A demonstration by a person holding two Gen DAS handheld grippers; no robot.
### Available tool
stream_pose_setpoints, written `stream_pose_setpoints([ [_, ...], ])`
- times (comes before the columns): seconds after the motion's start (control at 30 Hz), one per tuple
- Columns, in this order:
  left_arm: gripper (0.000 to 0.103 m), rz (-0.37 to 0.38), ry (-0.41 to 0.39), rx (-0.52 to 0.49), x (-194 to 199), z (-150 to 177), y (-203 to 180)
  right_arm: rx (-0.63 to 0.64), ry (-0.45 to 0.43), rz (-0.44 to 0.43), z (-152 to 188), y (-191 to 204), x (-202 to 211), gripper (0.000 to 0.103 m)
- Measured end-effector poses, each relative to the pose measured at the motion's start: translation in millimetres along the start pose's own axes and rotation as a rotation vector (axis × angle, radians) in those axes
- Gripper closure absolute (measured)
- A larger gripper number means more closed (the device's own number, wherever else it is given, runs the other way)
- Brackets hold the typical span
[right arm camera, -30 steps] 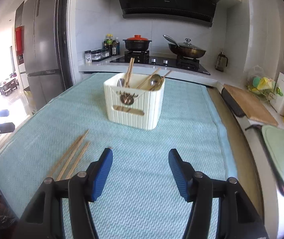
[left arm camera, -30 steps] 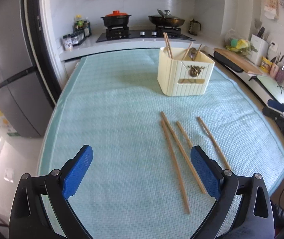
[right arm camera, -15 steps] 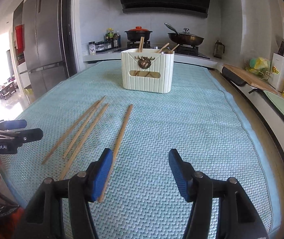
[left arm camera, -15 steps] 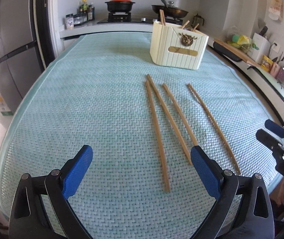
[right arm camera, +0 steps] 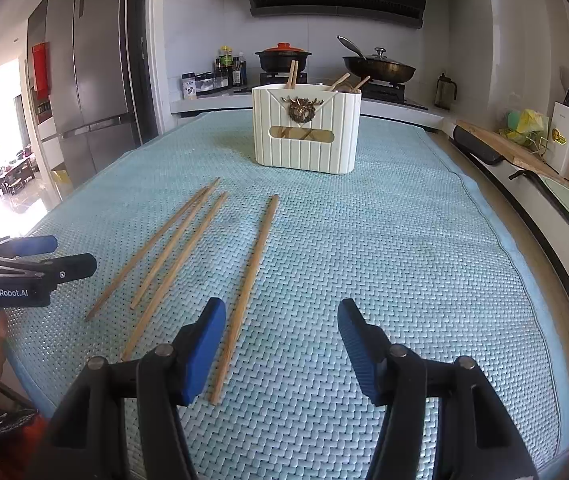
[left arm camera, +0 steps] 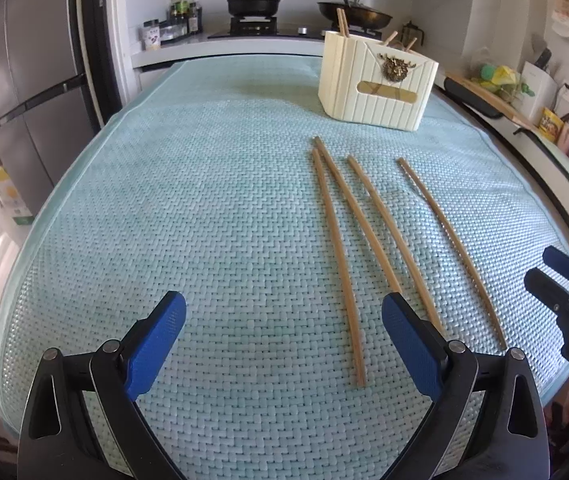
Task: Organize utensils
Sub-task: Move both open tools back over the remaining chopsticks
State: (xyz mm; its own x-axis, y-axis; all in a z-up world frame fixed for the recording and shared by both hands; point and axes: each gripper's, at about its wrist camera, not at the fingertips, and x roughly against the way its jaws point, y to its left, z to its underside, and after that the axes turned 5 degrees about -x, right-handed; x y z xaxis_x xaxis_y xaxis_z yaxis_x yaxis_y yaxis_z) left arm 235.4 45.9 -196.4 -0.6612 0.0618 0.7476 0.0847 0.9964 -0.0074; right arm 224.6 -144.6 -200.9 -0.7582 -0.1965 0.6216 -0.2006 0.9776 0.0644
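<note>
The pale turquoise woven mat (left arm camera: 204, 208) covers the whole counter, its raised basket-weave giving thin sticks something to catch on. At 12 o'clock in the right wrist view stands the cream ribbed plastic utensil holder (right arm camera: 306, 132), with a brass crest and several wooden utensils already upright inside. Four slim, round wooden chopsticks (left arm camera: 364, 224) lie loose on the mat between holder and grippers, at about 1 o'clock from the left gripper (left arm camera: 284, 344). Both it and the right gripper (right arm camera: 282, 344) hang empty, blue ribbed fingers spread wide. The rightmost chopstick (right arm camera: 250, 276) runs just beside the right gripper's left finger. I'd judge it the easiest pick: pinch near mid-length, then tip it upright to drop in.
</note>
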Motion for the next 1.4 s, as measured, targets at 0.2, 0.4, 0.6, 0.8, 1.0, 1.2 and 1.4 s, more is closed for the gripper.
stream_pose_setpoints([
  [0.2, 0.004, -0.011, 0.005, -0.005, -3, 0, 0, 0.002, 0.007, -0.001, 1, 1, -3, 0.043],
  [0.4, 0.004, -0.020, 0.013, -0.004, -7, -1, 2, 0.003, 0.016, -0.004, 1, 3, -6, 0.043],
  [0.6, 0.004, -0.025, 0.020, -0.002, -10, -1, 5, 0.006, 0.017, -0.003, 0, 4, -9, 0.043],
  [0.8, 0.004, -0.031, 0.023, -0.003, -11, -1, 7, 0.004, 0.026, -0.007, 0, 5, -12, 0.043],
  [1.0, 0.004, -0.032, 0.031, -0.003, -13, -1, 7, 0.006, 0.029, -0.008, -1, 6, -14, 0.043],
  [1.2, 0.004, -0.031, 0.037, 0.000, -14, -1, 7, 0.003, 0.031, -0.005, 0, 5, -14, 0.043],
  [1.4, 0.004, -0.010, 0.056, 0.009, -20, -3, 11, -0.003, 0.039, -0.008, -2, 4, -17, 0.043],
])
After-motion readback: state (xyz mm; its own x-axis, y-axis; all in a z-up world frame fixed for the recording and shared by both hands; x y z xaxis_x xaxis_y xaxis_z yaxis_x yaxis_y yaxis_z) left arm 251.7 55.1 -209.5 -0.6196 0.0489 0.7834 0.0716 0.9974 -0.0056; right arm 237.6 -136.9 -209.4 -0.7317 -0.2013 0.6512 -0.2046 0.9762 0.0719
